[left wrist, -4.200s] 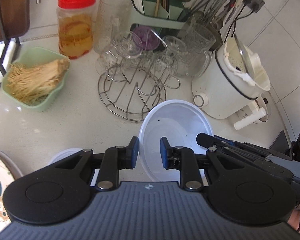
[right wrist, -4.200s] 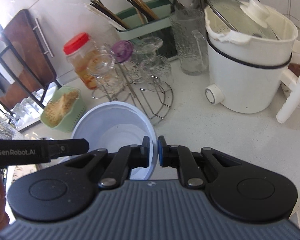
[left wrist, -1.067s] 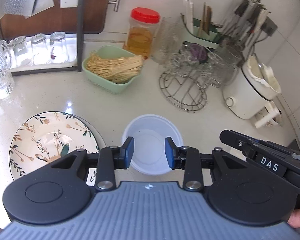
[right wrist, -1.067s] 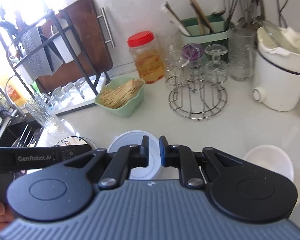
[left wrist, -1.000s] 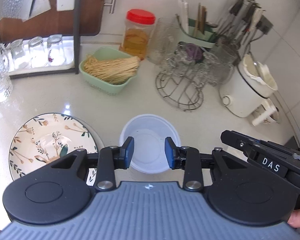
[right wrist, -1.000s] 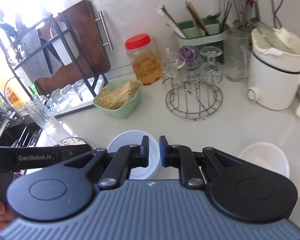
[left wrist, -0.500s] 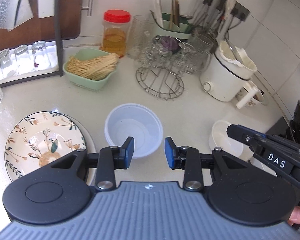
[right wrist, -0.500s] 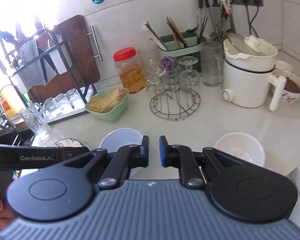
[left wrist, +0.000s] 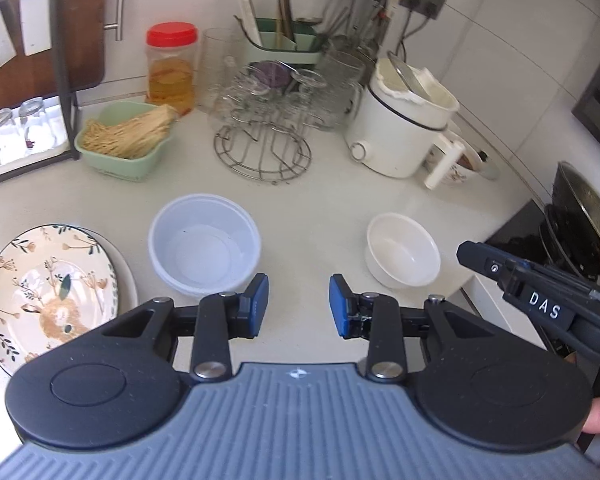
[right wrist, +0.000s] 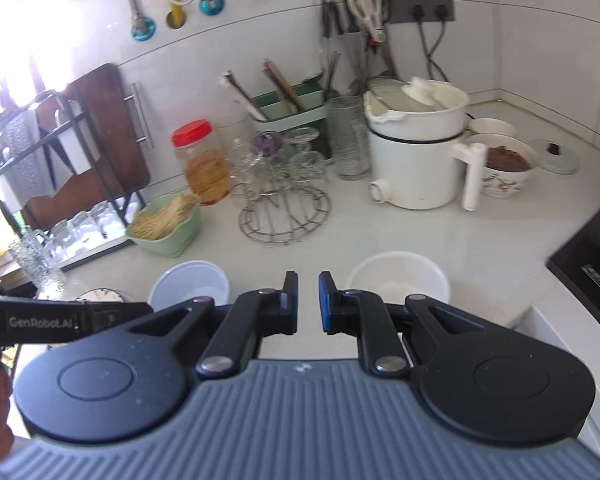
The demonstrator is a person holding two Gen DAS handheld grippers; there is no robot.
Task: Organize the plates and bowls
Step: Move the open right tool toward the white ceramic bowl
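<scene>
On the counter (left wrist: 320, 208), both grippers are now backed off and raised compared with a second ago: the view has widened, and the clear bowl (left wrist: 204, 242) that sat right between the left fingers then now lies ahead and left of them, untouched. Left gripper (left wrist: 299, 306): jaws parted, nothing between them. Right gripper (right wrist: 308, 302): jaws nearly closed, small gap, nothing held. Clear bowl stands upright, just right of the floral plate (left wrist: 48, 292), which appears to rest on a second plain plate. New in view since a second ago: white bowl (left wrist: 402, 256), upright, alone near the counter's right edge by the stove, well apart from the clear bowl. From the right wrist, white bowl (right wrist: 398, 278) lies just ahead and right of the fingers, clear bowl (right wrist: 188, 282) to the left. Judgement: clear bowl placement looks finished; white bowl is the remaining stray piece. Next step likely a grasp on its rim by the right gripper, which must open first. Risk: bowl is close to the edge.
</scene>
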